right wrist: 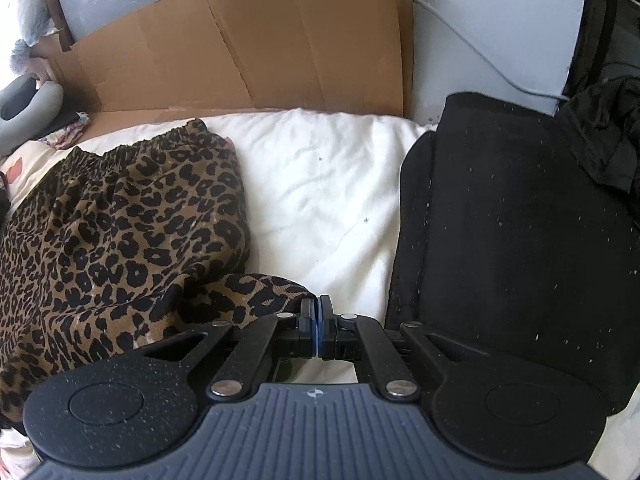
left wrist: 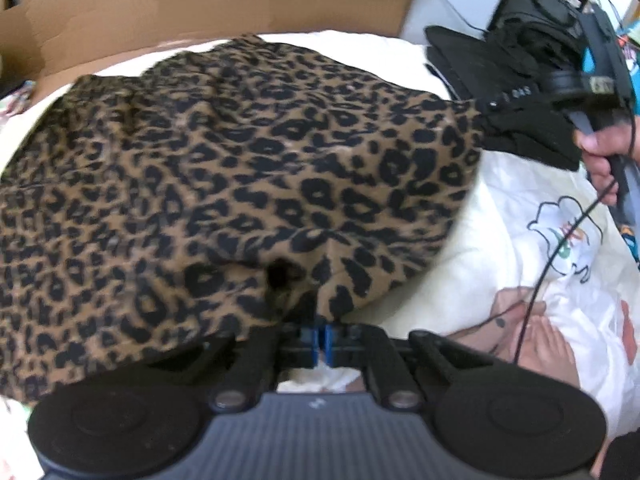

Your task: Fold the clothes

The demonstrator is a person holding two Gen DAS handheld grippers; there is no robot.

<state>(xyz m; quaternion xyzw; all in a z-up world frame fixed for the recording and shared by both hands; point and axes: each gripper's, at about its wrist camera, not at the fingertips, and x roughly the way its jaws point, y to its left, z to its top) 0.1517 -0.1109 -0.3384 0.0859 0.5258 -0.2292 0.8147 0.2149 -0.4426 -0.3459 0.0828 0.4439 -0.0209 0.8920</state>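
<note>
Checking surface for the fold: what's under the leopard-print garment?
The leopard-print garment lies on white bedding, which shows on its right and far sides. Whatever lies beneath the cloth itself is covered.

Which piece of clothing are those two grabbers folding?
Find the white bed before the brown cardboard. On its left side lies the leopard-print garment, both grippers pinching its near edge. It is the only patterned piece; the folded clothes to its right are plain black.
</note>
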